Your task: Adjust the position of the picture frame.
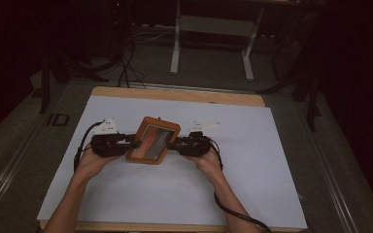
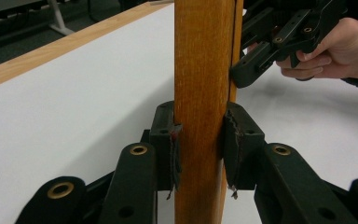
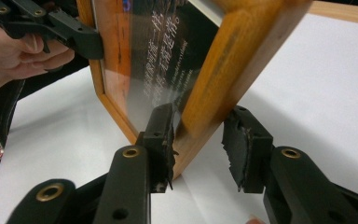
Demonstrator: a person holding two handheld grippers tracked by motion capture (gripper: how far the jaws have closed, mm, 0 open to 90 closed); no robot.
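Note:
A wooden picture frame (image 1: 153, 141) with a glass front is held up off the white sheet between both grippers. My left gripper (image 1: 132, 143) is shut on its left edge; in the left gripper view both pads press the wood (image 2: 203, 93) at the gripper (image 2: 200, 135). My right gripper (image 1: 172, 144) straddles the opposite edge. In the right gripper view the frame (image 3: 168, 60) is tilted, and at the gripper (image 3: 203, 140) one pad touches the glass side while the other stands apart from the back. The other hand's gripper (image 3: 79, 39) grips the far edge.
A white sheet (image 1: 175, 194) covers the wooden table (image 1: 175, 94). Both forearms come in from the bottom. Beyond the table stand white desk legs (image 1: 176, 48) and loose cables (image 1: 126, 68) on a dark floor.

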